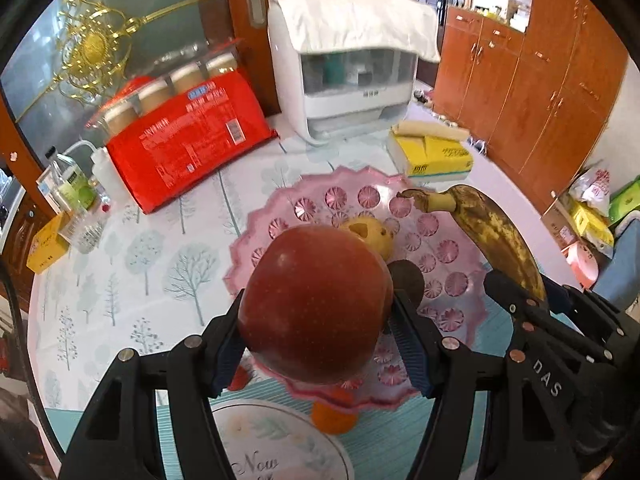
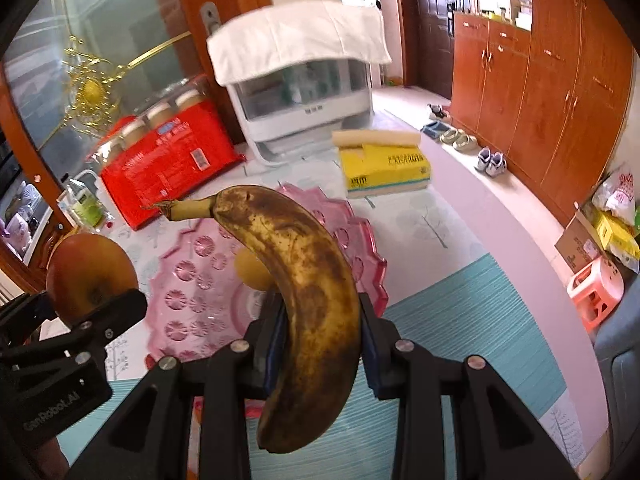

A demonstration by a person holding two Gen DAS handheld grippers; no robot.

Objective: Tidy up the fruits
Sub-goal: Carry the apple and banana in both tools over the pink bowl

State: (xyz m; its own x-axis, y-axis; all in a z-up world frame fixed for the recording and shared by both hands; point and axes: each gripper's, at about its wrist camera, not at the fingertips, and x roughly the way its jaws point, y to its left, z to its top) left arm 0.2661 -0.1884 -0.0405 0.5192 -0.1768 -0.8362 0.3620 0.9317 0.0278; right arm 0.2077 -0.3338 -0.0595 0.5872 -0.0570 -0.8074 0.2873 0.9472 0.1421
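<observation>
Claws first: our left claw (image 1: 316, 320) is clamped on a red apple (image 1: 316, 304), its blue pads pressing the fruit on both sides. Our right claw (image 2: 324, 340) is pinched narrowly around a heavily browned banana (image 2: 308, 280), gripped near its middle, with the stem pointing up and to the left and the tip hanging down toward the camera.

Both fruits hang above a pink scalloped fruit plate (image 1: 360, 200) on the table (image 1: 160, 260), which wears a cloth printed with pale trees. In the plate we see a small yellow fruit (image 1: 370, 234) and a dark brown one (image 1: 408, 276) just beside the apple; we cannot tell what kind they are. An orange fruit (image 1: 334, 420) peeks out from under the plate's near rim, and something small and red (image 1: 239, 378) lies by the left claw's finger.

Farther back on the table lie a red package of jars (image 1: 188, 144), a yellow tissue box (image 1: 432, 154) and a white appliance (image 1: 352, 76) draped with a white cloth. Wooden cabinets (image 1: 540, 92) line the right wall.
</observation>
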